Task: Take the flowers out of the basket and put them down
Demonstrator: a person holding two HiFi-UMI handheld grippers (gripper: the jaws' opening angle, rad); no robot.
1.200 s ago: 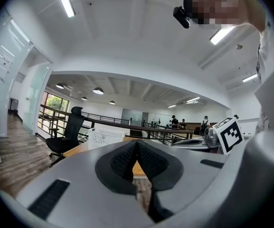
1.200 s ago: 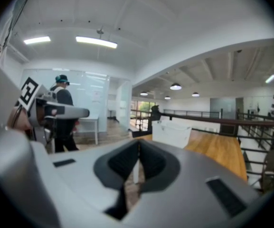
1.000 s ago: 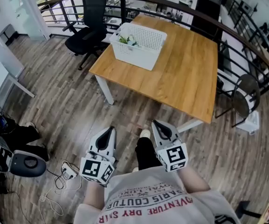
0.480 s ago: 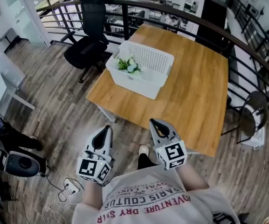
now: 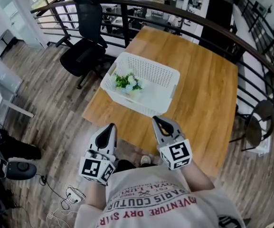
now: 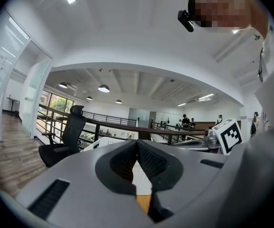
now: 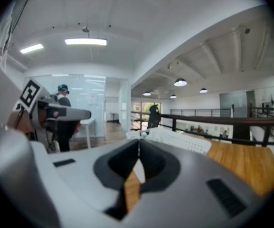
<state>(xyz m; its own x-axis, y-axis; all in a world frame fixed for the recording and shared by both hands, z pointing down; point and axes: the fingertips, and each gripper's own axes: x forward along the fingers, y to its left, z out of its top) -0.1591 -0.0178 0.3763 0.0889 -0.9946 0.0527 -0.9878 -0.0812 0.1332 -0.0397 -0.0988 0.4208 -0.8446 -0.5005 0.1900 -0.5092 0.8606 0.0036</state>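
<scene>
A white perforated basket stands on the near left part of a wooden table. A small bunch of white flowers with green leaves lies in the basket's left end. My left gripper and right gripper are held side by side just short of the table's near edge, both shut and empty. The left gripper view shows the basket beyond its closed jaws. In the right gripper view the basket lies ahead on the table.
A black office chair stands left of the table. A black railing curves behind it. A round stool is at the right. Cables and a grey device lie on the wood floor at the left.
The view has closed in on the table: basket and flowers now sit nearer and lower in the head view. Both grippers stay shut and side by side.
</scene>
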